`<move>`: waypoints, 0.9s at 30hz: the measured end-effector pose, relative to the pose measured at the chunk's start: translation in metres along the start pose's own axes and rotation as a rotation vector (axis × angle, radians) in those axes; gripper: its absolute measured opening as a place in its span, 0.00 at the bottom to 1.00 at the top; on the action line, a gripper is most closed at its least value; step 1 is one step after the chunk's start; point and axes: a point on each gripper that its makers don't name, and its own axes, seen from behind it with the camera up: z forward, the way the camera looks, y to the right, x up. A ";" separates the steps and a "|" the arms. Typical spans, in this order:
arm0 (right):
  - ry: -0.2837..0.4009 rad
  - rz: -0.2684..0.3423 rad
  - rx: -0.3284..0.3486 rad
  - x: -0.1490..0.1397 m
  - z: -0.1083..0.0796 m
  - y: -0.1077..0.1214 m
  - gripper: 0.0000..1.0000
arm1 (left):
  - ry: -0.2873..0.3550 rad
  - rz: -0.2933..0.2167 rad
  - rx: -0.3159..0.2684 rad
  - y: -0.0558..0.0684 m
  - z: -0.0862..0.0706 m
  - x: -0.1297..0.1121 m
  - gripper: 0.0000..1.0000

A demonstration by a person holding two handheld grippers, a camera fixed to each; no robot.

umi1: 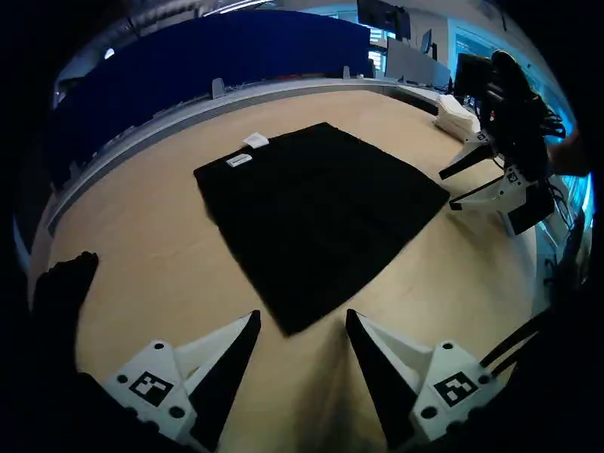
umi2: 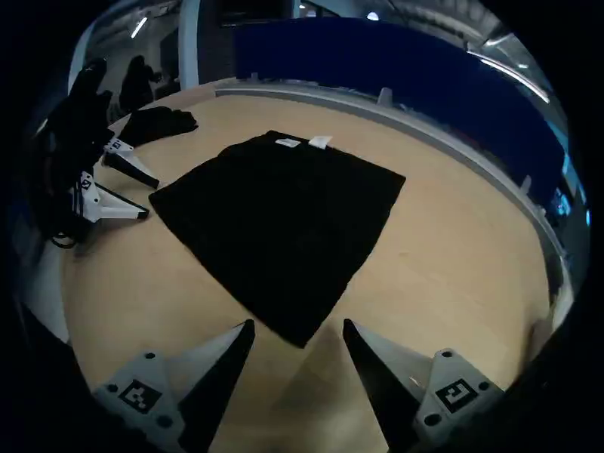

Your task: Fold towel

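Left claw (umi1: 302, 313) and right claw (umi2: 298, 322) hung open and empty at a black towel (umi1: 317, 211).

The towel lay spread flat on the wooden table (umi1: 136, 226), its white tags (umi1: 239, 159) at the far edge, and in each view a near corner pointed into the gap between that claw's spread fingers. Neither claw gripped anything. The step in hand looked like the first grasp. Doing it well would have meant bringing each claw down on its own corner and sliding one finger under the edge. The pinch had to be firm, since thin cloth would likely slip or bunch if nipped only from above. Both corners should then have risen together and travelled level toward the tagged edge, so the fold landed square.
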 end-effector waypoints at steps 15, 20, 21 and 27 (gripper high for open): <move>-0.005 0.018 0.013 -0.009 0.001 0.004 0.63 | -0.040 0.012 -0.002 0.004 0.001 -0.002 0.62; -0.008 0.011 0.025 -0.008 0.001 0.001 0.52 | -0.052 0.024 -0.005 0.007 0.002 -0.002 0.53; -0.008 0.011 0.027 -0.008 0.001 0.000 0.49 | -0.052 0.025 -0.004 0.007 0.002 -0.002 0.53; -0.007 0.022 0.024 -0.008 0.002 0.001 0.32 | -0.055 0.029 0.000 0.008 0.002 -0.002 0.52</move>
